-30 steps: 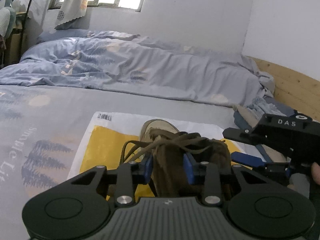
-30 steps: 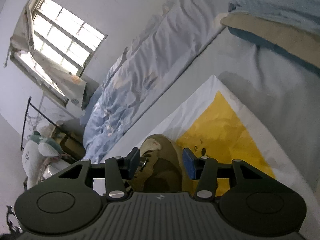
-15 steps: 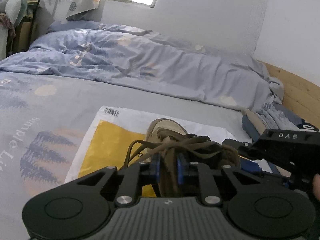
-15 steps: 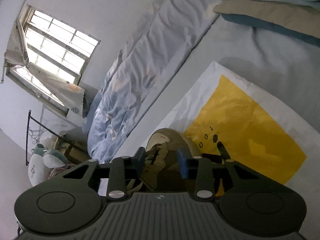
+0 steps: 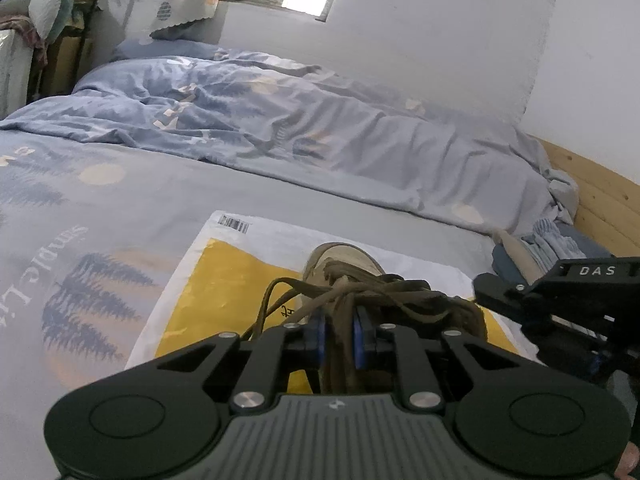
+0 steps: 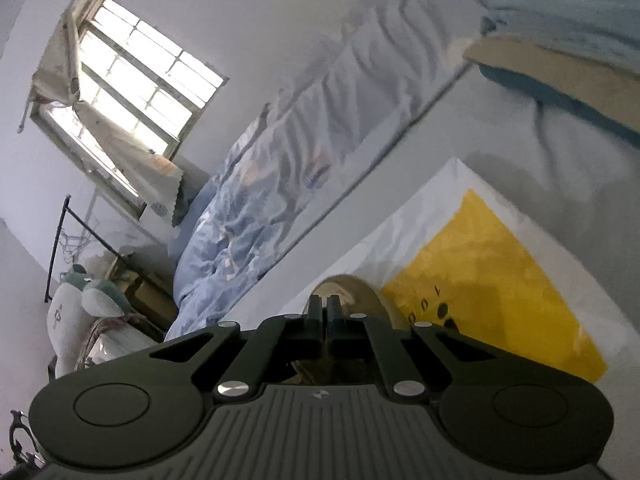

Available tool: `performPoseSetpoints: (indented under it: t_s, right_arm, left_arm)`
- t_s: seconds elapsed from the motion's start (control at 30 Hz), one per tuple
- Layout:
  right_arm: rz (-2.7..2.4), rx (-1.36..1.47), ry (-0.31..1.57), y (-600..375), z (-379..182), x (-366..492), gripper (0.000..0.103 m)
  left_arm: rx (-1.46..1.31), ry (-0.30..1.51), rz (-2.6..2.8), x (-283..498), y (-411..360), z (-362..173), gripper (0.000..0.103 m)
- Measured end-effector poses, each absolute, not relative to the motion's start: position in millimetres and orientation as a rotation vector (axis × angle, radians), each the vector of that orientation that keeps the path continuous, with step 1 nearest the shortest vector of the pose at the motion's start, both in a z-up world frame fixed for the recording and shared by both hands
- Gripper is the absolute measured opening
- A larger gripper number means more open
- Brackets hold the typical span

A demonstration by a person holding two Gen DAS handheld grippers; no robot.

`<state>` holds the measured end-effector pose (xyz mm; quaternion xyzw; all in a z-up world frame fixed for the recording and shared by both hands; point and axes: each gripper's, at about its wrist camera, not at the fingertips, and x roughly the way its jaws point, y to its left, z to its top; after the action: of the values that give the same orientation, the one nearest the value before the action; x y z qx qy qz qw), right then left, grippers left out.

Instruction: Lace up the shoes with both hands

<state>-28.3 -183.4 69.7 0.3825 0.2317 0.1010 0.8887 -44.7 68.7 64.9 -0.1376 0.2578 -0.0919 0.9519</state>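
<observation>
Both claws have closed in since a second ago. Then the left claw [image 5: 339,334] had its blue pads wide, one on each side of the shoe's tongue; its jaws have just been closing, and now the pads press on a brown fold of the shoe [image 5: 384,312] with lace [image 5: 360,290] running up between them. Whether the pads pinch the lace or only the tongue is hard to see, as the claw's black body hides the near part of the shoe. The right claw [image 6: 324,314] was half open and has just been closing too; now its jaws sit tight together with only a thin line between them. I cannot tell if a lace is caught there, since the right wrist view is blurry and the claw covers most of the shoe, so only the tan toe [image 6: 352,286] peeks out above it.

In the left wrist view, the right claw's black frame [image 5: 560,296] is cut off at the right edge, and a bit of a hand [image 5: 626,462] shows in the bottom right corner.

The shoe stands on a white and yellow bag [image 5: 224,280] that lies flat on the bed [image 5: 120,200]. Loose lace loops hang over the shoe's left side.

Left of the bag the bed is flat and bare. Far off lies a rumpled quilt [image 5: 320,132]. Folded clothes [image 5: 536,248] sit to the right, near the wood bed frame [image 5: 600,192].
</observation>
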Motion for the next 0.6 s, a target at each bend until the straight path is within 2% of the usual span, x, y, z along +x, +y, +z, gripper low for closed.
performPoseSetpoints:
  t_s: [0.6]
  right_arm:
    - [0.038, 0.740, 0.299, -258.6, 105.4, -38.2, 0.002]
  left_arm:
    - [-0.289, 0.522, -0.191, -43.3, 78.0, 62.9, 0.013]
